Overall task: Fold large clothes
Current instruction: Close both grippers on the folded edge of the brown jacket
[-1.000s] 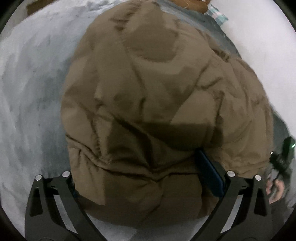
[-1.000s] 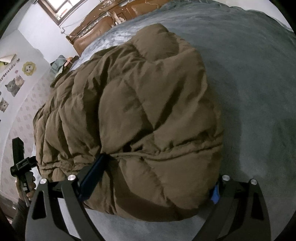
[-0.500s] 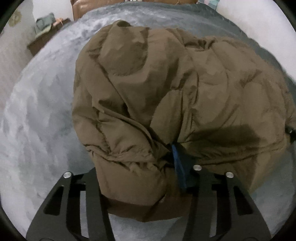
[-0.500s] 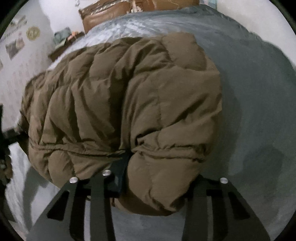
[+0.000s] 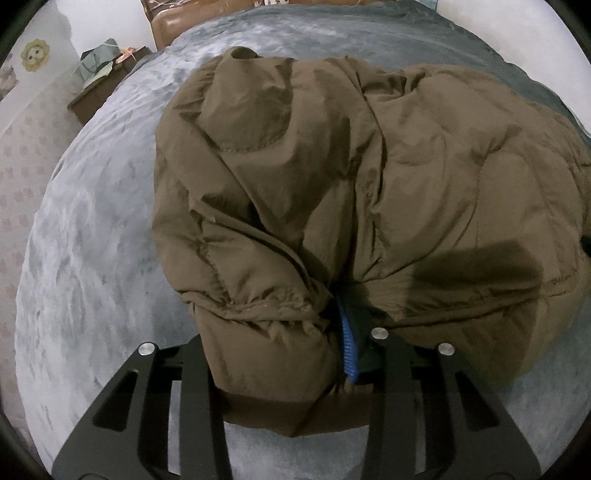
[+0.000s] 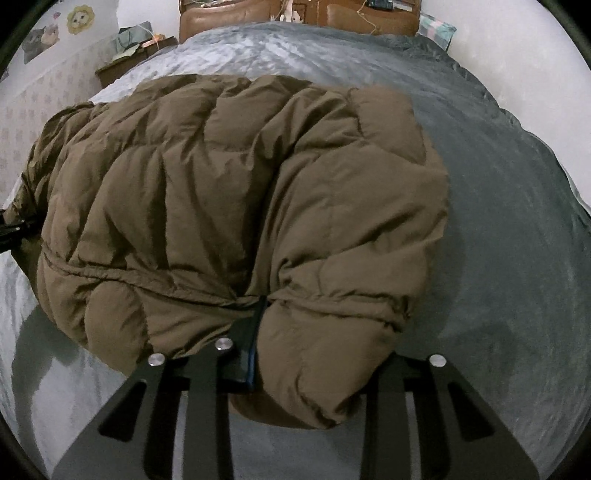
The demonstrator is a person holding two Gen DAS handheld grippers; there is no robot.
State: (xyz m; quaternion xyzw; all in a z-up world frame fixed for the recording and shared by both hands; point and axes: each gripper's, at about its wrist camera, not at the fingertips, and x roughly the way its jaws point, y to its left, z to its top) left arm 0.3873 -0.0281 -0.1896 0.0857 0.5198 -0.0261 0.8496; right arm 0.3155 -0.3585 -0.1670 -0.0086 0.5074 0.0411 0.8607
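Grey bedspread (image 5: 92, 258) covers the bed, brown headboard (image 6: 295, 13) at the far end; the brown puffer jacket (image 5: 369, 192) lies bunched across the near half.

Your left gripper (image 5: 277, 354) is clamped on the jacket's near hem corner, your right gripper (image 6: 314, 350) likewise on the other corner — both low, level, pointing toward the headboard.

Risk: the shell looks slick and the fill bulky, so the pinch probably holds only a thin fold — a fast lift could pull it free. Uneven height between your hands would likely skew the fold line.
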